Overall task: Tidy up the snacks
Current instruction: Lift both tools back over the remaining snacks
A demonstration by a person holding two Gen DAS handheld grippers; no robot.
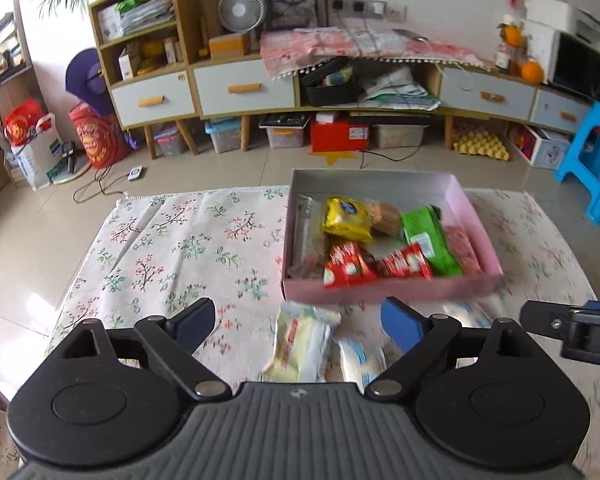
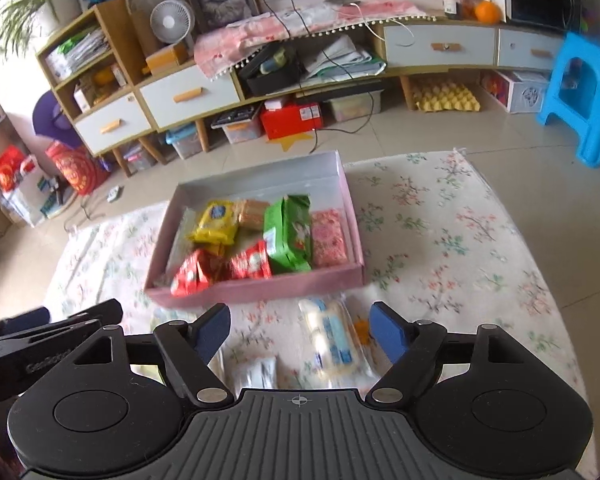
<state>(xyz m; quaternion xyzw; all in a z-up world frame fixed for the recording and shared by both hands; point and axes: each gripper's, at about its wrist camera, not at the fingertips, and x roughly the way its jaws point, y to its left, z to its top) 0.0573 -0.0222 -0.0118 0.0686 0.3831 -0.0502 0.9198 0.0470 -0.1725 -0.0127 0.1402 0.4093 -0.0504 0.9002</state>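
**A:** Starting at nine o'clock, what did you see?

**B:** Bare floral cloth (image 1: 172,240) over the tabletop, nothing on it. The left claw (image 1: 300,326) hung over the near edge, its jaws spread and empty. A pale yellow wrapped snack (image 1: 302,344) lay on the cloth between them, untouched, with a white packet (image 1: 360,360) just at its three o'clock.

**A:** And the box?

**B:** The pink box (image 1: 380,290) sat at twelve o'clock from both claws, partly filled: a yellow packet (image 1: 346,218), red packets (image 1: 348,266) at the near wall and a green packet (image 1: 430,240) toward three o'clock. I judged the near snacks were the ones waiting to go in, which would explain both claws hovering there.

**A:** The right side?

**B:** The right claw (image 2: 300,330) was spread as well, gripping nothing. A clear-wrapped white and blue snack (image 2: 332,344) lay between its jaws, apart from both pads. The two claws were close together, so they might crowd each other on a reach.

**A:** Anything in the way?

**B:** The near box wall, I'd say; a snack would need lifting over it. Beyond were a low cabinet (image 2: 188,96) and, at two o'clock, a blue stool (image 2: 584,92), both well apart.
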